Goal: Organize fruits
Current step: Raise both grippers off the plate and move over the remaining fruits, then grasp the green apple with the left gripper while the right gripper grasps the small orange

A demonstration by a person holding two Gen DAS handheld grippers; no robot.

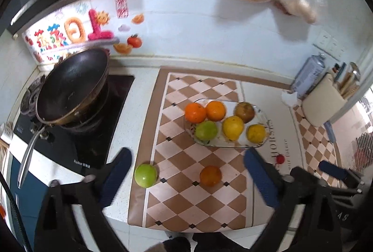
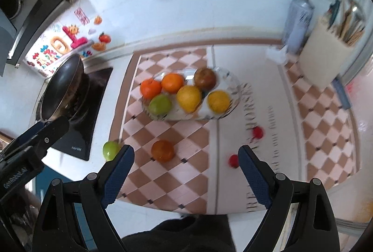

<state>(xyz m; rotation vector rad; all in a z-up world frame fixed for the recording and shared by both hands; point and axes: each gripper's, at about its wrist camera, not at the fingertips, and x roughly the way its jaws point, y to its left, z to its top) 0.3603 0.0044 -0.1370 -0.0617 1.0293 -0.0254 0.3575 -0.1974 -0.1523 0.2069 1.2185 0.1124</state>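
a clear oval glass dish (image 1: 264, 116) sits on a brown-and-pink checkered mat, holding six round fruits in two rows: two bright oranges (image 1: 195, 112) and a brownish fruit (image 1: 244, 112) at the back, a green fruit (image 1: 206, 130) and two yellow citrus fruits (image 1: 233, 127) in front. nearer the camera, a loose green apple (image 1: 146, 175) rests at the mat's left edge, with a dark orange fruit (image 1: 210, 175) lying apart on the checks.
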